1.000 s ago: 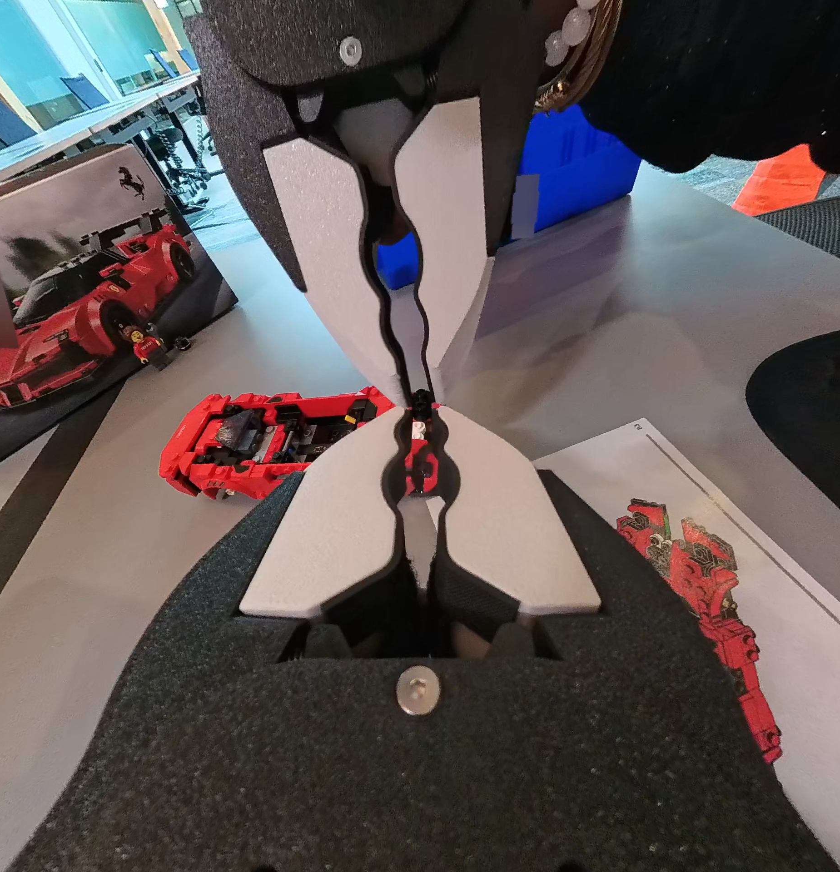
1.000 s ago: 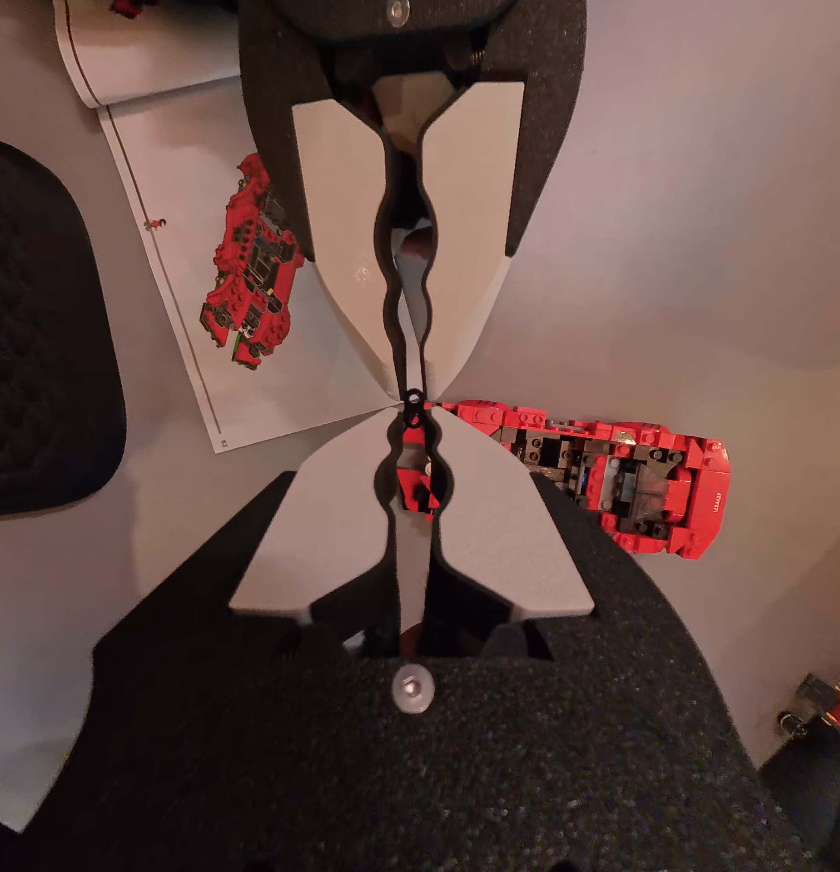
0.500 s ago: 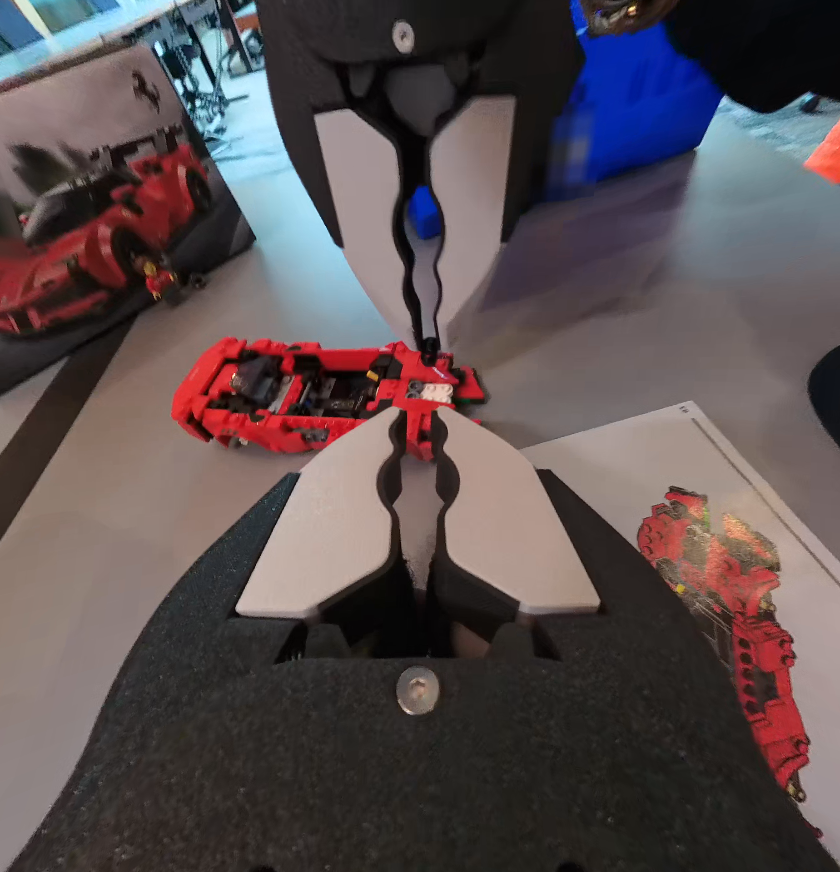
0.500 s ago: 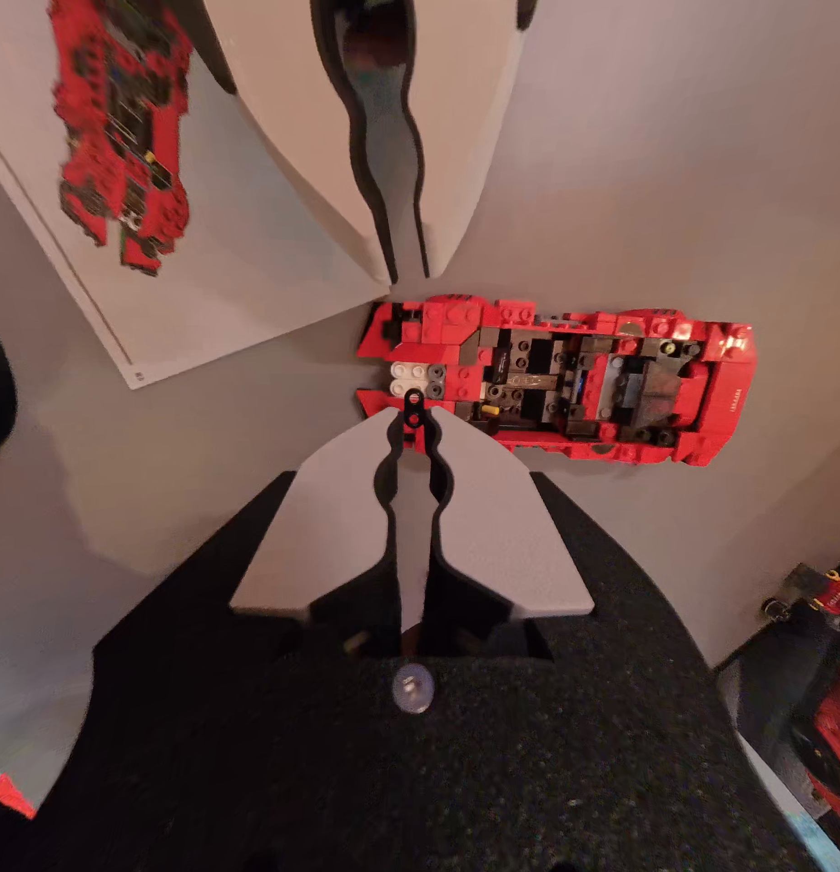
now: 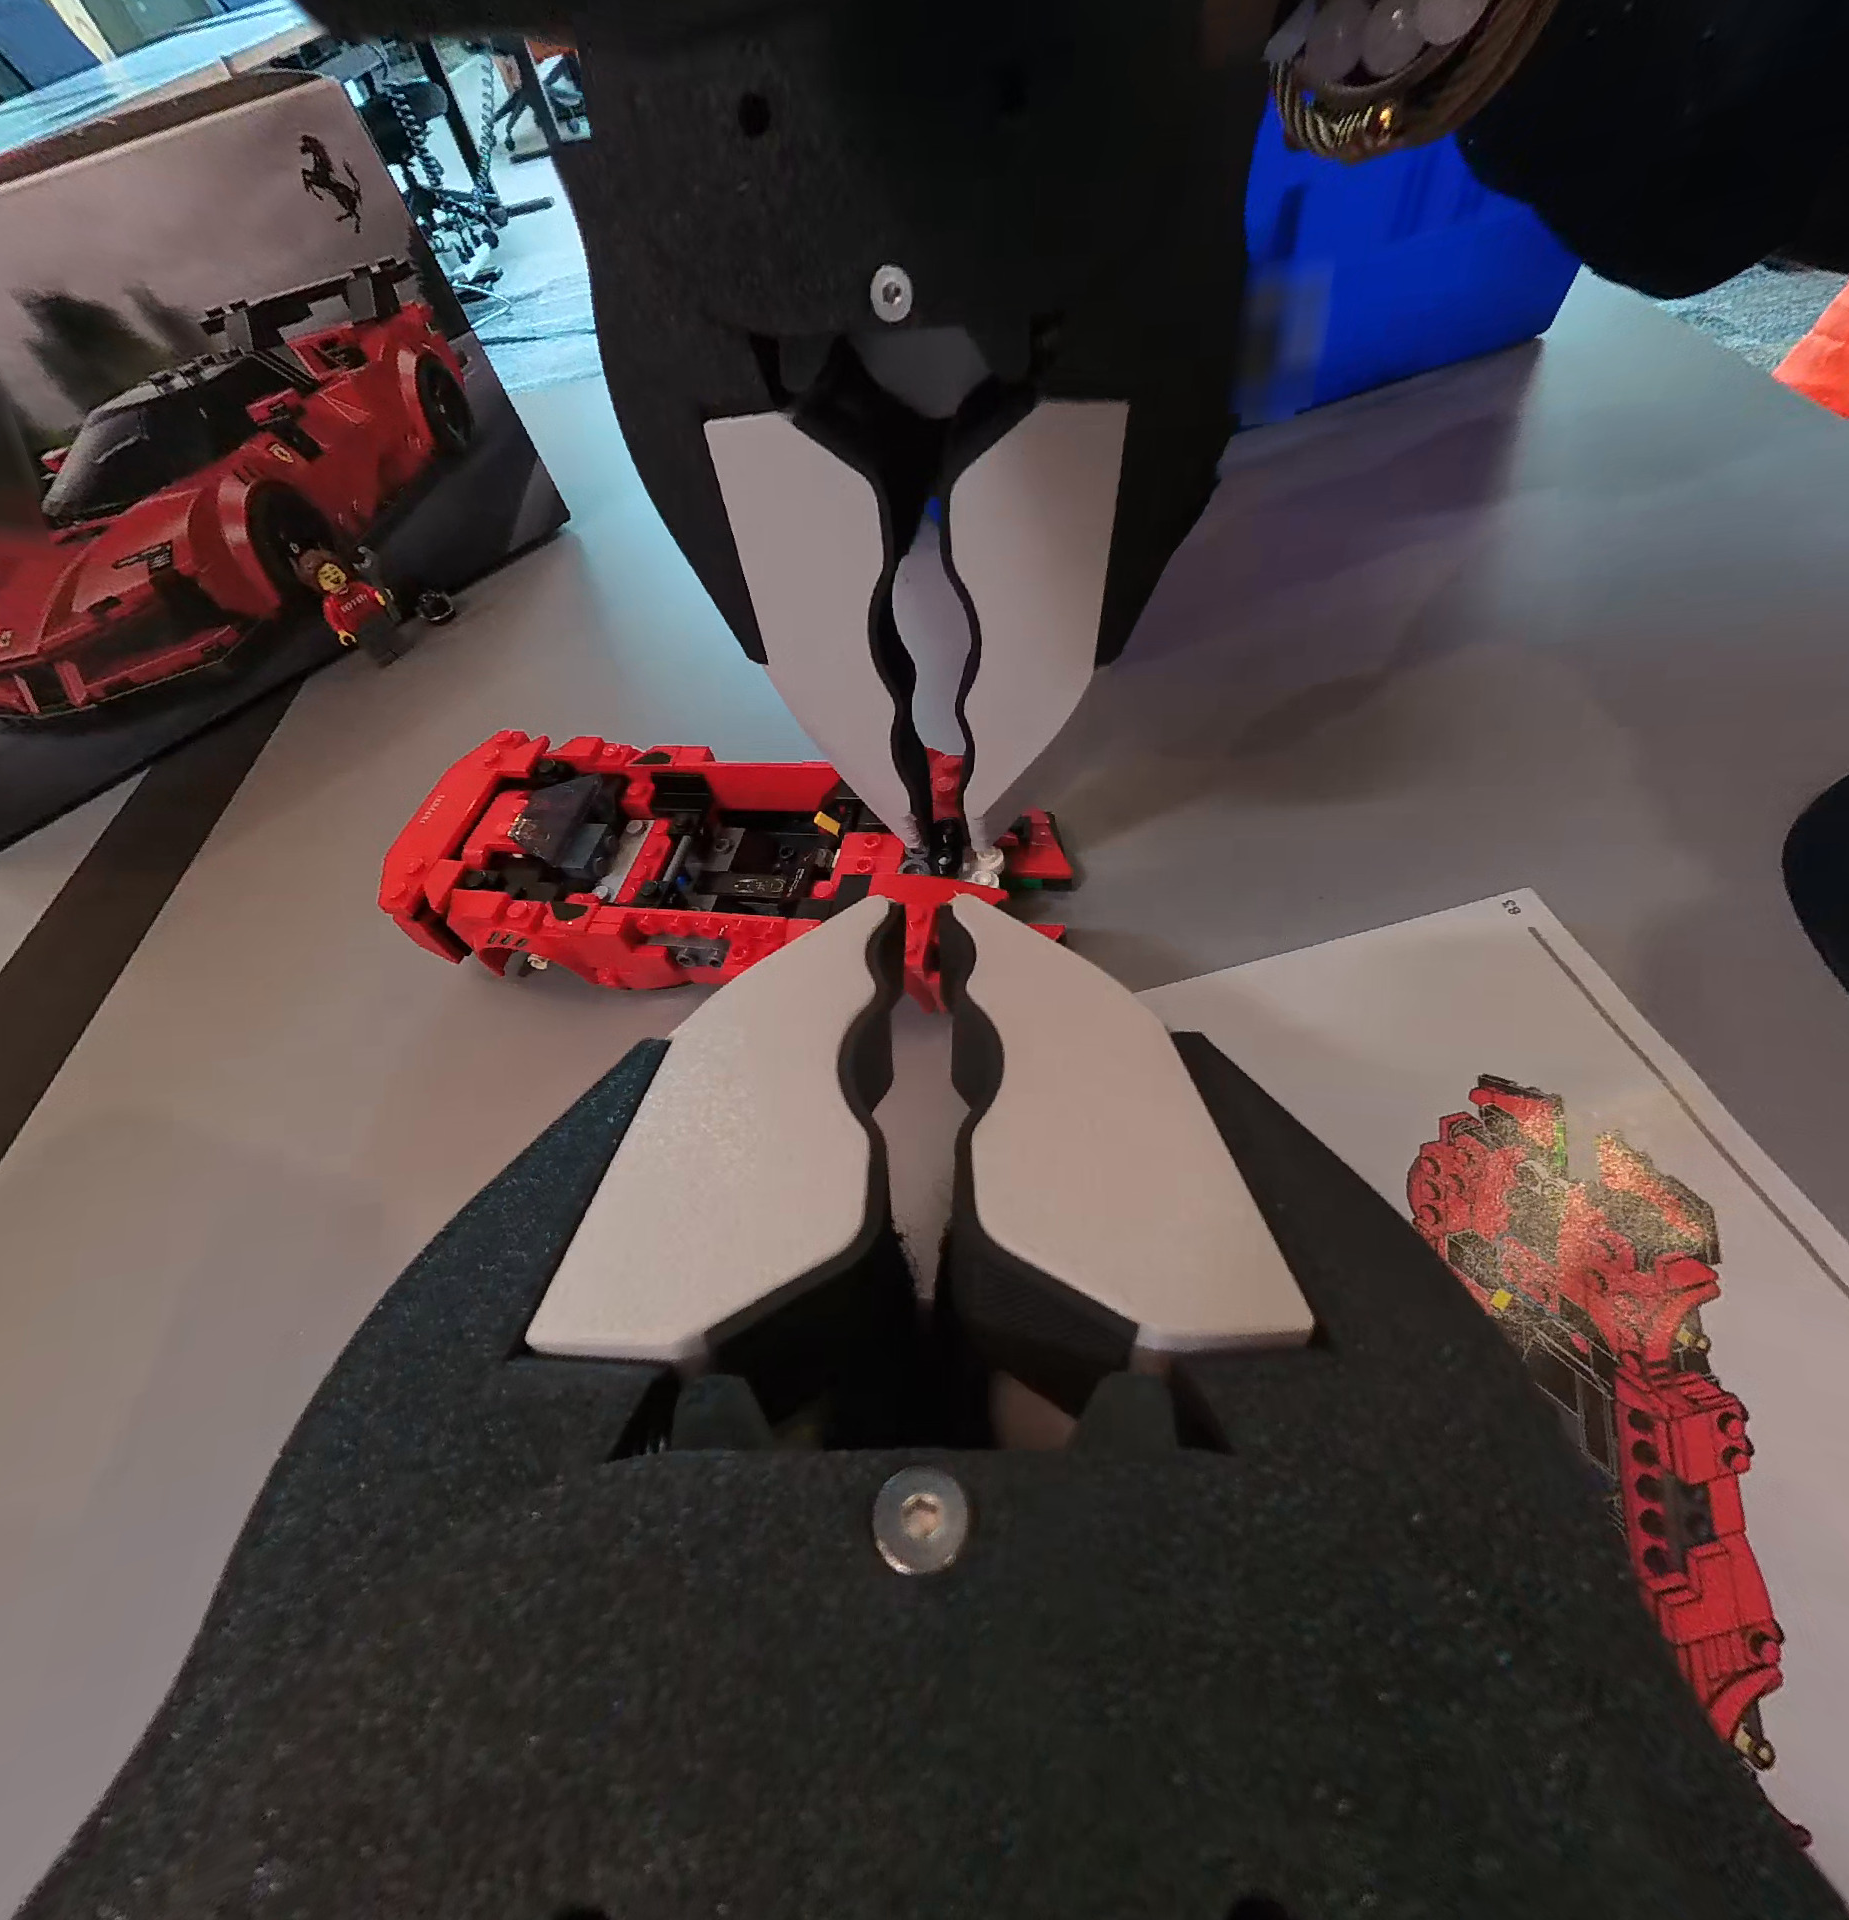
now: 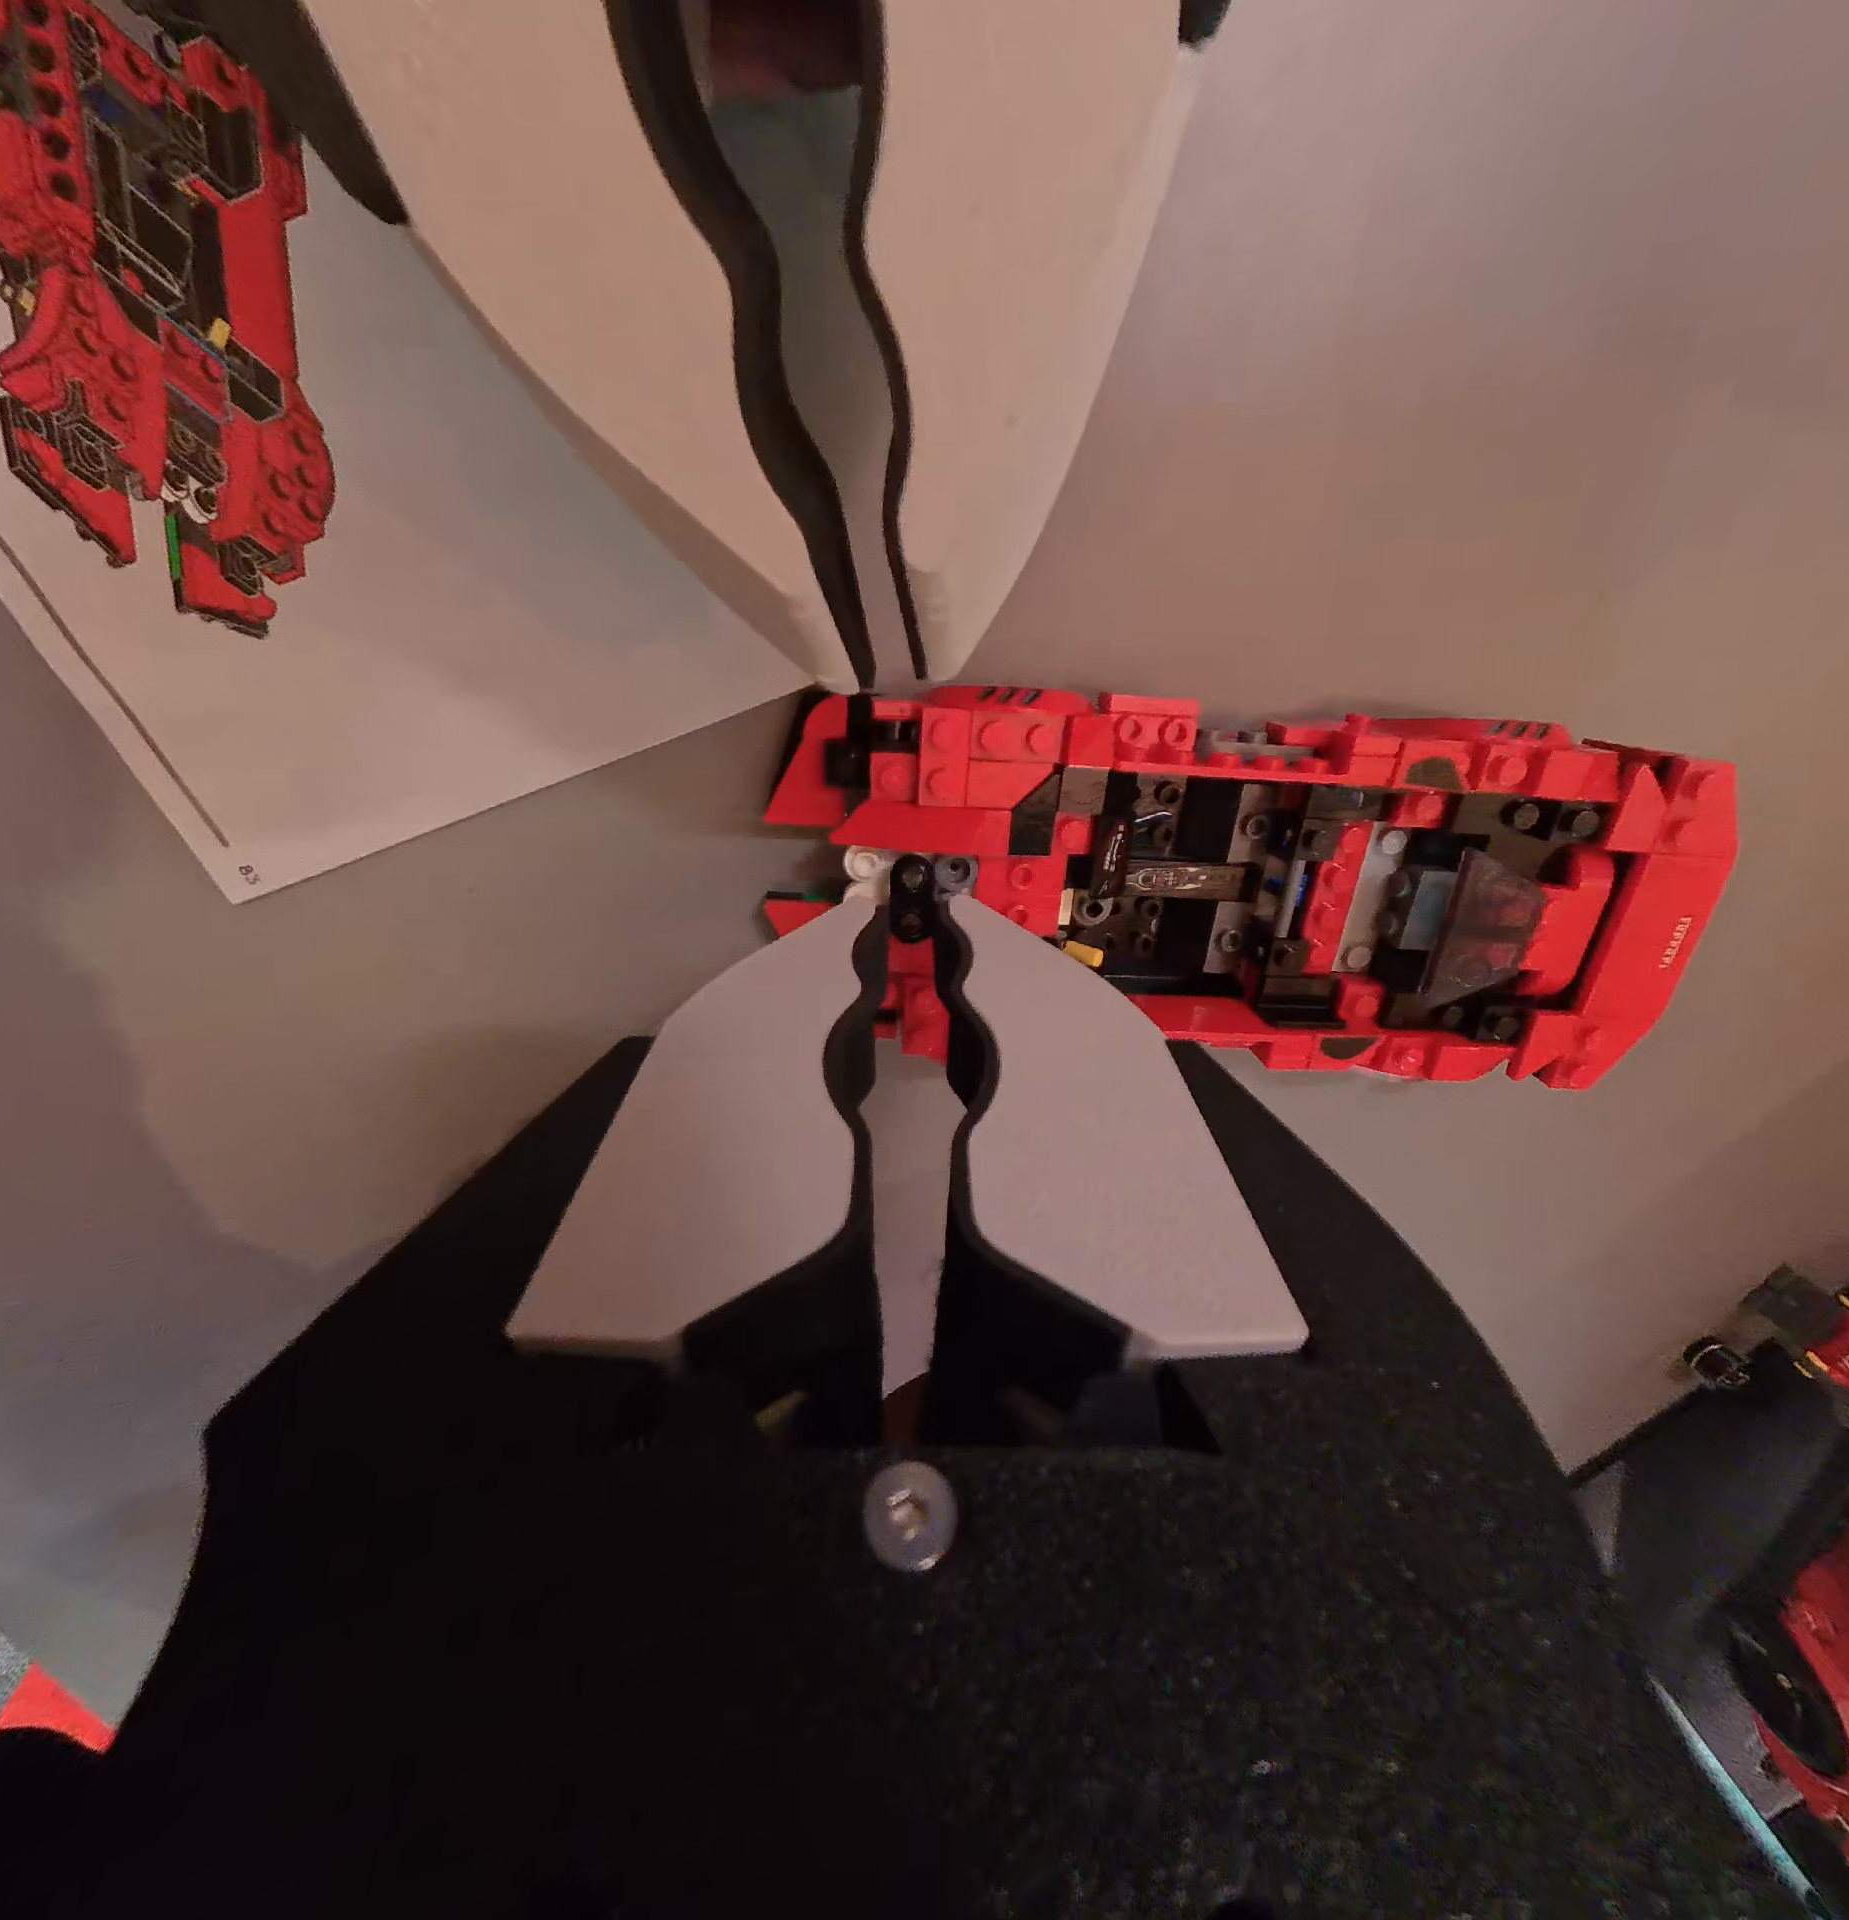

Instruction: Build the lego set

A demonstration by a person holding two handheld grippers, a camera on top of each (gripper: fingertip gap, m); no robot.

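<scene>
Nearest the left wrist camera, the left tongs (image 5: 925, 914) stand with their jaws a narrow gap apart and nothing between them; their tips sit just at the front end of the red toy car (image 5: 639, 862). A second ago these tips met the other pair's tips in mid-air over a small black piece; now they hang apart from it, nearer the camera. Just beyond, the right tongs (image 5: 938, 826) have come down from above, jaws closed on the small black piece (image 5: 939, 831), which now touches the car's front among pale studs. From the right wrist camera, the right tongs (image 6: 909, 914) pinch that black piece (image 6: 909, 896) at the very tips, pressed to the car (image 6: 1315, 883), with the left tongs (image 6: 887, 670) at the car's far edge. The car lies on the grey tabletop (image 5: 1419, 665), fuller in view than before. Right of it the instruction sheet (image 5: 1367, 1039) lies flat. Farther back to the left stands the box (image 5: 172, 436) with a small figure (image 5: 354, 608) before it, and behind the right tongs a blue bin (image 5: 1398, 281).
</scene>
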